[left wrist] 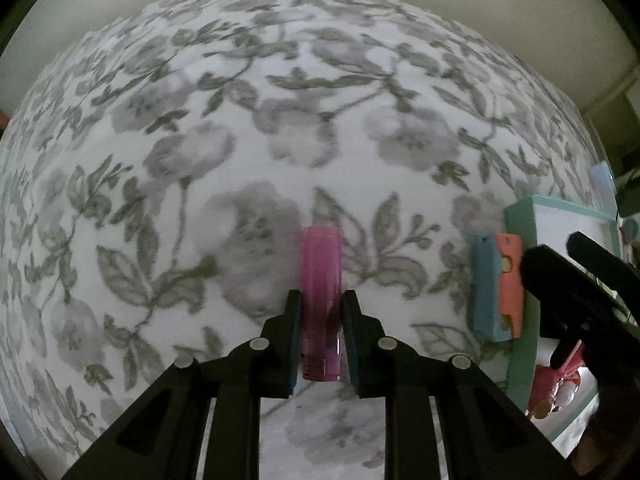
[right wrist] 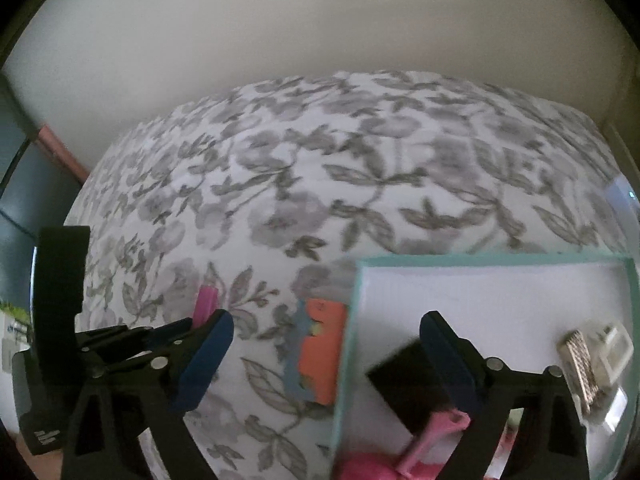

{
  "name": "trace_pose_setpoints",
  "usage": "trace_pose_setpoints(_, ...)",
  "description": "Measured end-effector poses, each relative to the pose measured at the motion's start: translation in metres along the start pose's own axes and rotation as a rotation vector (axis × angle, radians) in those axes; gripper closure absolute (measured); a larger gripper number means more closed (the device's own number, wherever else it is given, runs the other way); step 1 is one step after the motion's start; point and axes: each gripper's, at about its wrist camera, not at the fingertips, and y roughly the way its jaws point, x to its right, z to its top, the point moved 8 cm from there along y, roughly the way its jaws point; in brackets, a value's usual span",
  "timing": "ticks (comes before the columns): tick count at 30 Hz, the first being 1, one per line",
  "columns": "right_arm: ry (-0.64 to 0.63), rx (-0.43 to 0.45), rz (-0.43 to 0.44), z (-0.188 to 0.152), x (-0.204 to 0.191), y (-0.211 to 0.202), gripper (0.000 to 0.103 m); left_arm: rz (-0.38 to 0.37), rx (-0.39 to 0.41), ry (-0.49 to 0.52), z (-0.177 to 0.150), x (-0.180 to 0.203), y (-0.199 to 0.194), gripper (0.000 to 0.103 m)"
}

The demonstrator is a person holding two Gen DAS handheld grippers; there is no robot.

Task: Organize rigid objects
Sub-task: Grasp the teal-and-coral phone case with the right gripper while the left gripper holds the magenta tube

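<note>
My left gripper (left wrist: 321,308) is shut on a slim, translucent pink bar (left wrist: 321,276), held upright over the floral bedsheet (left wrist: 240,140). The right wrist view shows the same bar (right wrist: 206,300) sticking out of the left gripper (right wrist: 196,326) at the lower left. My right gripper (right wrist: 328,324) stands open, with its jaws straddling the left wall of a teal-rimmed box (right wrist: 480,261). Nothing is pressed between its pads. An orange and blue block (right wrist: 320,356) lies on the sheet against that wall, and appears as an orange and blue block (left wrist: 496,284) in the left wrist view.
Inside the white-floored box lie a black square piece (right wrist: 400,380), a pink handled item (right wrist: 432,436), a glittery silver bar (right wrist: 580,364) and a white buckle-like piece (right wrist: 612,348). A pale wall (right wrist: 320,20) rises behind the bed.
</note>
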Motion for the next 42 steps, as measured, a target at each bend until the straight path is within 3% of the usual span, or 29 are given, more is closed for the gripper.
trace_pose_setpoints(6, -0.102, -0.048, -0.020, 0.010, -0.023, 0.019, 0.019, -0.011, -0.006, -0.051, 0.005, -0.032, 0.000, 0.083)
trace_pose_setpoints(9, -0.147, -0.091, -0.036, 0.011, -0.029, 0.031, 0.029, -0.029, -0.007, -0.057, 0.007, -0.036, -0.001, 0.083)
trace_pose_setpoints(18, -0.197, -0.162, -0.170, 0.009, -0.027, 0.052, 0.032, -0.026, -0.012, -0.067, 0.009, -0.053, 0.005, 0.083)
trace_pose_setpoints(23, -0.204, -0.168, -0.203, 0.006, -0.029, 0.057, 0.032, -0.022, -0.014, -0.062, 0.007, -0.052, 0.002, 0.083)
trace_pose_setpoints(26, -0.207, -0.163, -0.192, 0.002, -0.031, 0.056, 0.032, -0.026, -0.015, -0.074, 0.007, -0.046, 0.000, 0.083)
trace_pose_setpoints(31, -0.166, -0.173, -0.093, -0.007, -0.039, 0.051, 0.033, -0.016, -0.016, -0.072, 0.006, -0.042, 0.001, 0.083)
trace_pose_setpoints(37, -0.161, -0.168, -0.109, -0.003, -0.035, 0.053, 0.035, -0.017, -0.016, -0.079, 0.007, -0.044, 0.001, 0.083)
trace_pose_setpoints(42, -0.129, -0.181, -0.048, -0.007, -0.034, 0.057, 0.035, -0.012, -0.015, -0.067, 0.006, -0.043, 0.001, 0.083)
